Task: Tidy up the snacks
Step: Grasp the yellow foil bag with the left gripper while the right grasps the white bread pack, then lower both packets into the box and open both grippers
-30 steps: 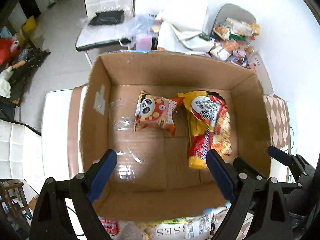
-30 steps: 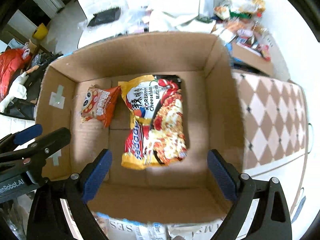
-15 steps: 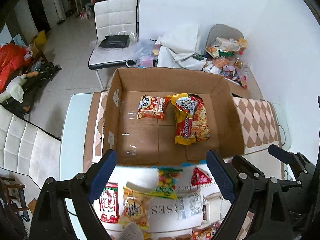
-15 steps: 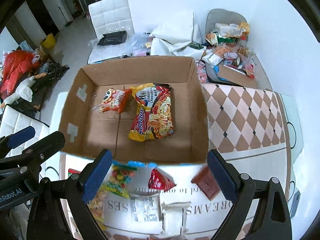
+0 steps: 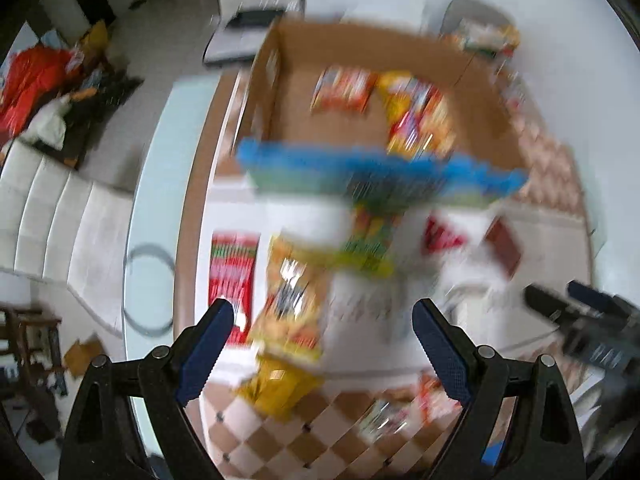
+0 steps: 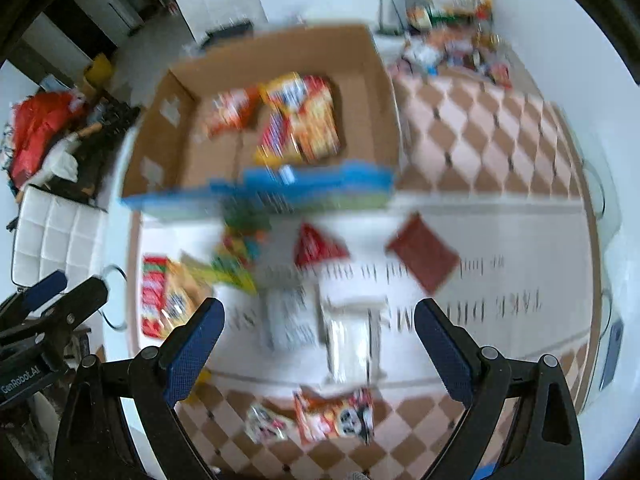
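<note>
Both grippers, left gripper (image 5: 323,336), right gripper (image 6: 320,332), open, empty; cardboard box (image 6: 372,92), two snack packets inside

Both tongs (image 5: 322,344) (image 6: 319,342) downward, wide apart, empty.

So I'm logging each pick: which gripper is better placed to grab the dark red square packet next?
Probably the right gripper. In its view the dark red square packet lies just ahead of its open, empty jaws. The left gripper faces the yellow snack bags; the packet sits far off to its side.
</note>
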Demonstrator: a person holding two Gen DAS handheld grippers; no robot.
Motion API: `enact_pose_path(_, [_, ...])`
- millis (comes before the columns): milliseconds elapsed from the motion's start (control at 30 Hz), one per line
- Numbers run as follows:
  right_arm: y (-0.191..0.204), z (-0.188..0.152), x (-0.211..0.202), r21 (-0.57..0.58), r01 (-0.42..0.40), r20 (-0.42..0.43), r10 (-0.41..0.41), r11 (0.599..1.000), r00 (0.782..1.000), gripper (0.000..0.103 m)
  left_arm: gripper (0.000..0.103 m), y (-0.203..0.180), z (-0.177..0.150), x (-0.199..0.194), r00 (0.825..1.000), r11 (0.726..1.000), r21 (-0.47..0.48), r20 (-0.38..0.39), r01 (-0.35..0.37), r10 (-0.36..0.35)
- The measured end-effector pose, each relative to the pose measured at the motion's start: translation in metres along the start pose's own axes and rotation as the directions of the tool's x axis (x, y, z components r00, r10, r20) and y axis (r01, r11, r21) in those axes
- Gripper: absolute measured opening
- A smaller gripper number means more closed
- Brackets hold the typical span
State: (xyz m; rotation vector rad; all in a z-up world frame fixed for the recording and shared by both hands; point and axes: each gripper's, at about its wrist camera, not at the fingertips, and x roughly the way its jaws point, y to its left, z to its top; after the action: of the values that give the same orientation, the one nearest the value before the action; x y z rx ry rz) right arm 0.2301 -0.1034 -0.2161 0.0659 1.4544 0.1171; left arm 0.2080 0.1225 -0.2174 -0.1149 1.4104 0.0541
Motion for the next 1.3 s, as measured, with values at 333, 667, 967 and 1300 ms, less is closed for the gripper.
enact_pose_path(333, [-0.028, -0.038, 0.101, 0.035, 0.036, -0.221, -0.027, 0.999, 0.975, 0.098, 0.091, 0.044, -0.075, 0.105, 0.96, 0.998, 0.06, -0.277, -0.035, 0.05])
enact_pose_path(667, [-0.035, -0.041, 0.149, 0.003, 0.09, -0.298, -0.085, 0.996, 0.951, 0.098, 0.058, 0.025, -0.091, 0.15, 0.937, 0.987, 0.154, -0.337, -0.042, 0.092])
enact_pose_path(967, [-0.045, -0.053, 0.155, 0.013, 0.08, -0.323, -0.072, 0.997, 0.944, 0.053, 0.057, 0.03, -0.083, 0.154, 0.932, 0.999, -0.027, -0.361, -0.02, 0.009])
enact_pose_path(1300, [-0.057, -0.081, 0.153, 0.015, 0.077, -0.371, -0.066, 0.997, 0.926, 0.061, 0.058, 0.01, -0.107, 0.169, 0.933, 0.999, -0.011, -0.358, -0.046, 0.039])
